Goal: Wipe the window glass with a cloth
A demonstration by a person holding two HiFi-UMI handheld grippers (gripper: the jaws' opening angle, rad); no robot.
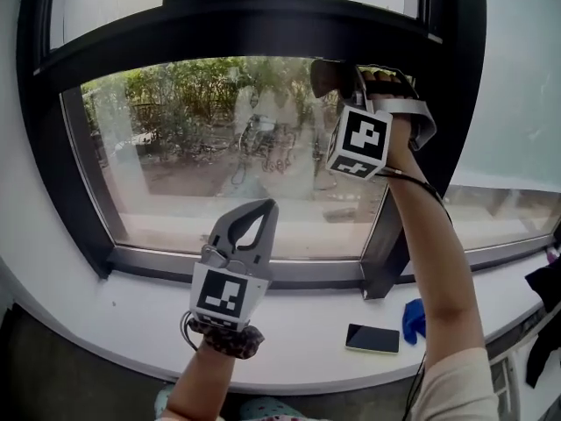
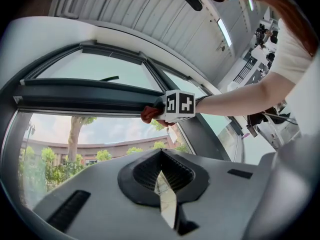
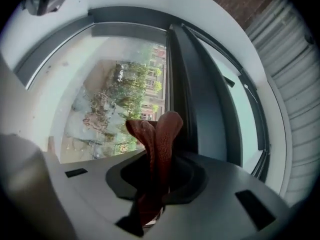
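The window glass sits in a black frame with trees and bicycles outside. My right gripper is raised at the pane's upper right corner, shut on a dark red cloth that is held against or just in front of the glass. In the right gripper view the cloth stands up folded from the jaws of the right gripper. The left gripper view shows the cloth under the top frame bar. My left gripper hangs lower, before the pane's bottom edge, shut and holding nothing.
A white sill runs below the window, with a phone and a blue cloth lying on it at the right. A black mullion separates a second pane on the right. Dark fabric hangs at the right edge.
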